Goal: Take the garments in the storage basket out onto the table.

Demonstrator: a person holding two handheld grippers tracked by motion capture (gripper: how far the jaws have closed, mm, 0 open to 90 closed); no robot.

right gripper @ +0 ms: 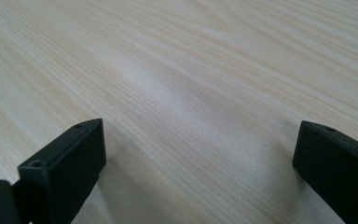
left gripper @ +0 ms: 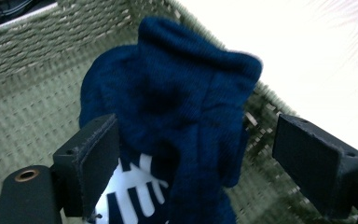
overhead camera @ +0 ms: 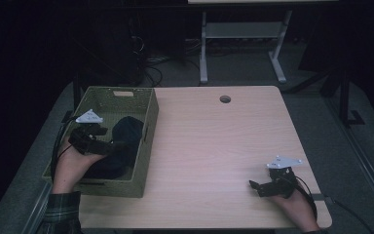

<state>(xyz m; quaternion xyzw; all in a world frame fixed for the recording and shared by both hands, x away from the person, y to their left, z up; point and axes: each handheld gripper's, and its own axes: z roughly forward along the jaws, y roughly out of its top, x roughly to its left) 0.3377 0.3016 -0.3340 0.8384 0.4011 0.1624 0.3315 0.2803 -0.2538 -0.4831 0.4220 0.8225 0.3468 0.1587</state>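
Note:
A dark blue knitted garment [overhead camera: 126, 131] lies bunched inside a green woven basket [overhead camera: 148, 117] on the left of the table. In the left gripper view the garment [left gripper: 177, 88] rises in a fold and has a white print low down. My left gripper [overhead camera: 119, 145] reaches into the basket over it. This gripper [left gripper: 198, 140] is open, with one jaw on each side of the fold and neither pressing it. My right gripper [overhead camera: 254, 186] rests at the near right of the table, open. Between the jaws of the right gripper [right gripper: 198, 140] is bare wood.
The light wooden table [overhead camera: 214, 146] has a round cable hole [overhead camera: 225, 99] near its far edge. The basket's wall [left gripper: 32, 93] stands close behind the garment. Beyond the table, a white desk frame [overhead camera: 243, 44] and cables sit on a dark floor.

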